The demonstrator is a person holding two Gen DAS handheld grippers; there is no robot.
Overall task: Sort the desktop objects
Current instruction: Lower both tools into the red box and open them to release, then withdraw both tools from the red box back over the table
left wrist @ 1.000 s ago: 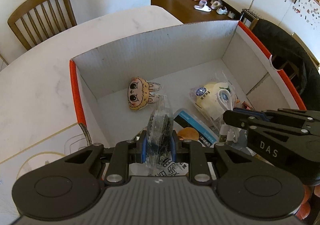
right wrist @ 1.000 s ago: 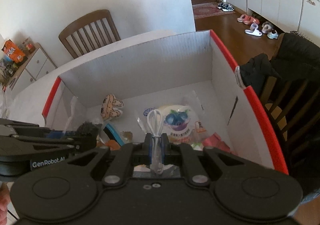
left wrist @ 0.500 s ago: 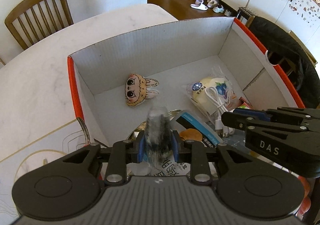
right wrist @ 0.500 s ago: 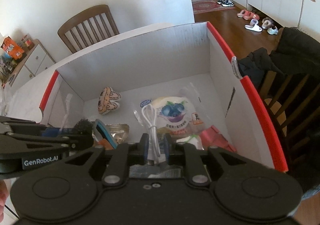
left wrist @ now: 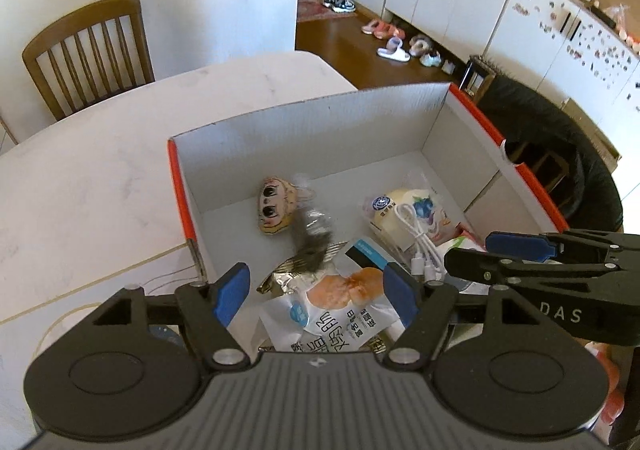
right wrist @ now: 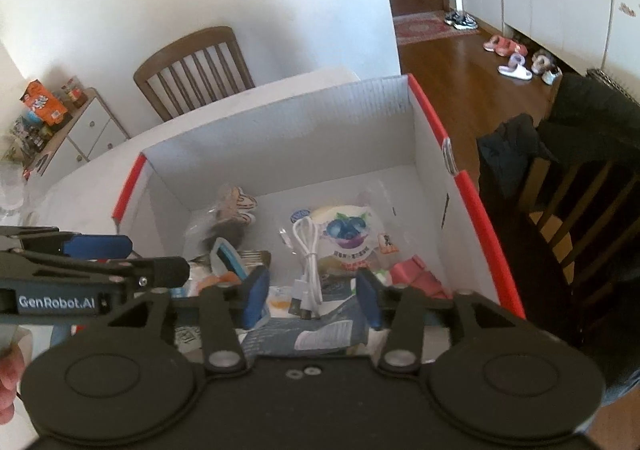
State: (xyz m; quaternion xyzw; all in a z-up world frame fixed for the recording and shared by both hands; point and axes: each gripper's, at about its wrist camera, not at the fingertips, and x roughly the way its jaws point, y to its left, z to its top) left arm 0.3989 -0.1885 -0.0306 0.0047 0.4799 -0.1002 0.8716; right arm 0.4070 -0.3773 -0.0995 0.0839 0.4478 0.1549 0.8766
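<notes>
Both grippers hung spread and empty over the box point(left wrist: 472, 118), left gripper point(left wrist: 316, 290) just above the blurred dark packet point(left wrist: 314, 238) beside the doll point(left wrist: 274, 206), right gripper point(right wrist: 310, 296) nearer the white cable point(right wrist: 308, 250), which ran lengthwise away from its fingers.

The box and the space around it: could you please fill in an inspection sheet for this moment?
Surface: white marble-look table.
Job's things: box holds a plush face, bun pack, snack bags and a blurred dark packet.
Clutter: pink item by the box's right wall.
Grippers: left tool open, empty; right tool open, empty.
Cables: white cable on the bun pack.
Surroundings: wooden chair, slippers, dark jacket.
</notes>
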